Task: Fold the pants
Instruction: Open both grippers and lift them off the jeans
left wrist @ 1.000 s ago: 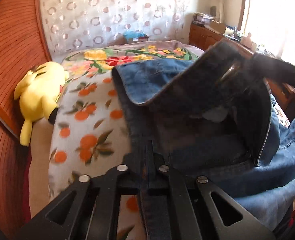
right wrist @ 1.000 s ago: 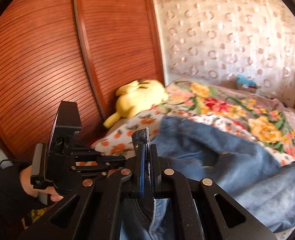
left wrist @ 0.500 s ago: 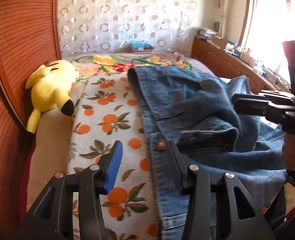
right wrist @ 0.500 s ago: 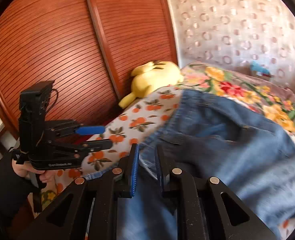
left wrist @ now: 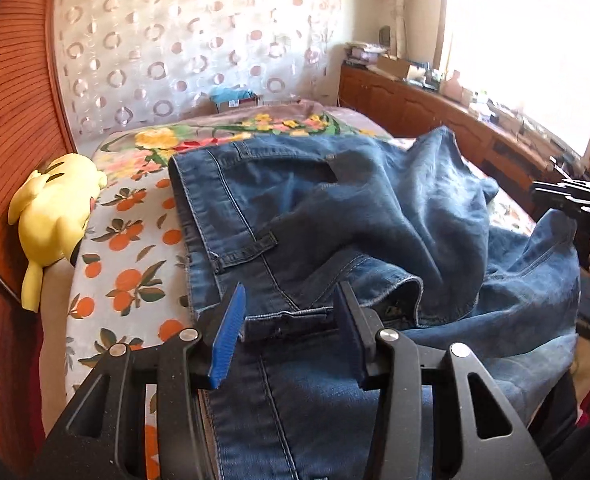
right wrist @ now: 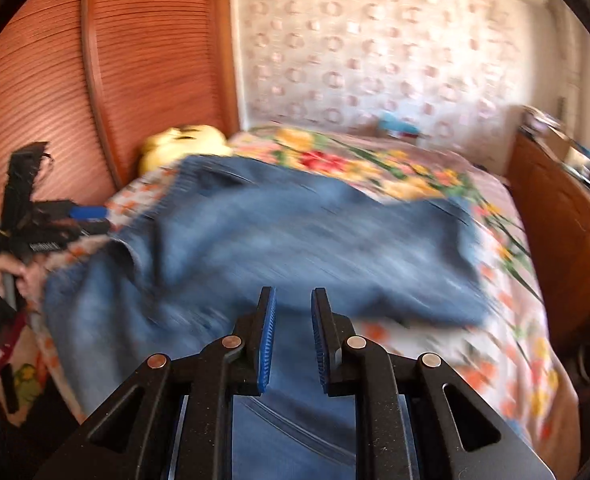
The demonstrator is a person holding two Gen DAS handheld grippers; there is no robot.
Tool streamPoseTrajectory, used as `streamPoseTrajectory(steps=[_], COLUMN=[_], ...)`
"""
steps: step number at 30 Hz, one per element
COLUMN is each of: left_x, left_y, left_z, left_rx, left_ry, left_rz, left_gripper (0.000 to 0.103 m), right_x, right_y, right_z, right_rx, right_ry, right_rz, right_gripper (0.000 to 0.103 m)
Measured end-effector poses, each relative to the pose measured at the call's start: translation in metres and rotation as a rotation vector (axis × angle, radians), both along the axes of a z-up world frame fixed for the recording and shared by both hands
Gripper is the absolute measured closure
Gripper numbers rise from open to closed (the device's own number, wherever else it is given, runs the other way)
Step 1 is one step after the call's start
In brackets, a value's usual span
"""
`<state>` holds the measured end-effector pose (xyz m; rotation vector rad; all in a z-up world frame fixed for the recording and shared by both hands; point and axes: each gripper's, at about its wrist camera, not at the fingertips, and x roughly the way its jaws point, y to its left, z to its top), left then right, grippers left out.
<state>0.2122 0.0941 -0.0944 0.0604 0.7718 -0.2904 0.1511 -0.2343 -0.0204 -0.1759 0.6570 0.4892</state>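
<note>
blue denim pants (left wrist: 335, 216) lie rumpled on flowered bedspread (left wrist: 135, 248), waistband toward yellow plush toy (left wrist: 55, 220) by wood panel wall (right wrist: 135, 60). my left gripper (left wrist: 291, 336) stands wide over waistband edge, pads clear of cloth, nothing held. my right gripper (right wrist: 293, 340) shows narrow gap, jaws just opened, empty above denim; that view blurred.

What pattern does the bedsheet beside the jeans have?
Oranges with green leaves on the pale bedsheet, clearest in the left wrist view.
</note>
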Motion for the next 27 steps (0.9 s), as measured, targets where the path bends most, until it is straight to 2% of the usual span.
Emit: streamPoseTrajectory(steps=[1, 2, 3, 4, 5, 7, 12, 14, 16, 18, 20, 27], left_x=[0.001, 0.001, 0.001, 0.002, 0.003, 0.005, -0.005, -0.013, -0.02, -0.024, -0.028, -0.012], left_y=[0.0, -0.002, -0.006, -0.009, -0.011, -0.015, -0.015, -0.013, -0.013, -0.017, -0.022, -0.034], left_z=[-0.002, -0.004, -0.006, -0.009, -0.012, -0.02, -0.018, -0.012, -0.008, -0.006, -0.008, -0.018], left_rx=[0.0, 0.008, 0.027, 0.046, 0.062, 0.088, 0.126, 0.127, 0.119, 0.142, 0.165, 0.232], left_ry=[0.005, 0.006, 0.008, 0.019, 0.041, 0.082, 0.065, 0.04, 0.039, 0.031, 0.025, 0.047], left_rz=[-0.004, -0.012, -0.02, -0.023, -0.024, -0.029, -0.018, -0.013, -0.023, -0.032, -0.065, -0.071], left_gripper=[0.056, 0.061, 0.078, 0.085, 0.097, 0.1, 0.102, 0.1, 0.087, 0.062, 0.052, 0.052], right_x=[-0.001, -0.002, -0.004, -0.005, -0.004, -0.003, -0.001, -0.003, 0.002, 0.006, 0.007, 0.017], right_y=[-0.013, -0.027, -0.038, -0.047, -0.057, -0.069, -0.081, -0.08, -0.078, -0.075, -0.072, -0.066], right_z=[-0.005, -0.009, -0.011, -0.013, -0.015, -0.017, -0.016, -0.018, -0.025, -0.033, -0.038, -0.053], right_rx=[-0.009, -0.011, -0.005, 0.0, 0.004, 0.005, 0.035, 0.049, 0.054, 0.055, 0.056, 0.053], right_ry=[0.007, 0.015, 0.026, 0.036, 0.042, 0.042, 0.051, 0.049, 0.048, 0.049, 0.053, 0.069], right_rz=[-0.029, -0.056, -0.079, -0.101, -0.122, -0.152, -0.202, -0.202, -0.2, -0.196, -0.19, -0.18], right_gripper=[0.084, 0.084, 0.084, 0.084, 0.084, 0.082, 0.078, 0.078, 0.076, 0.075, 0.074, 0.073])
